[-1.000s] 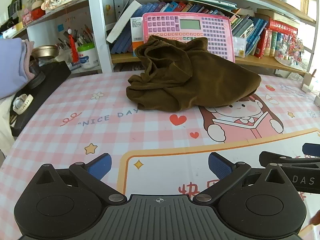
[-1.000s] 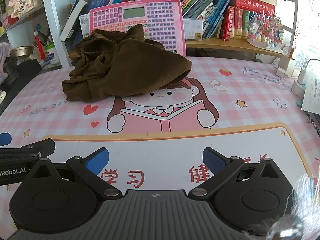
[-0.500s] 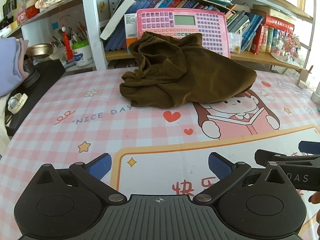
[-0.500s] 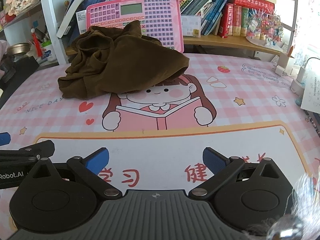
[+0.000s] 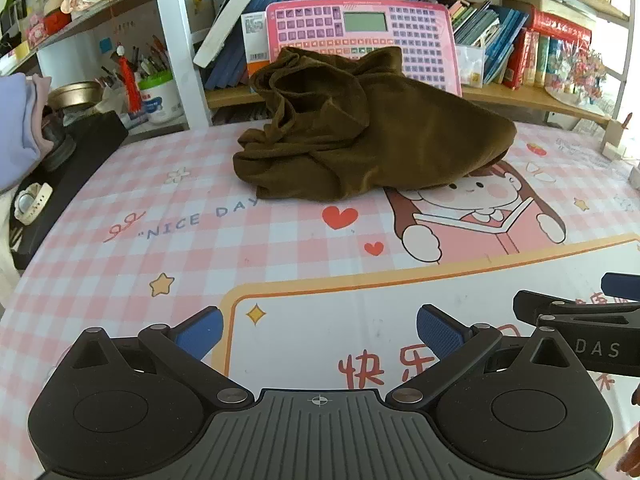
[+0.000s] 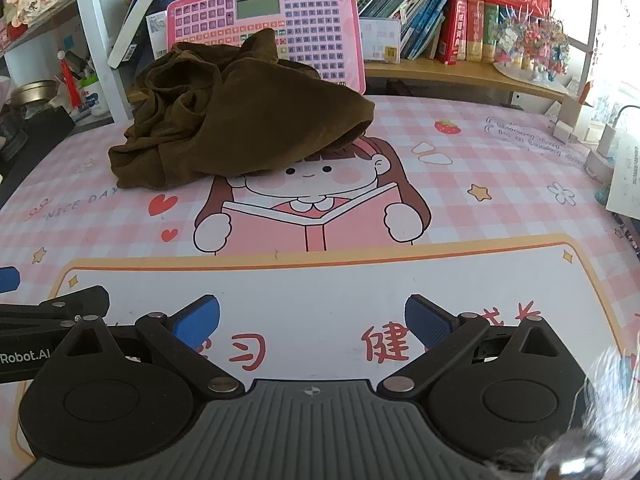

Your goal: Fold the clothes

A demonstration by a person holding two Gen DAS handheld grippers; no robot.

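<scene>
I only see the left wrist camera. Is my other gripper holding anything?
Observer: No. The right gripper is open, with only the mat showing between its pads.
Operator: Where's the brown cloth from there?
Observer: The brown cloth lies ahead and to its left, not touching it. The reading-girl print sits between them.
Operator: What's way over on the right side?
Observer: A white charger with a cable sits at the table's right edge.
</scene>
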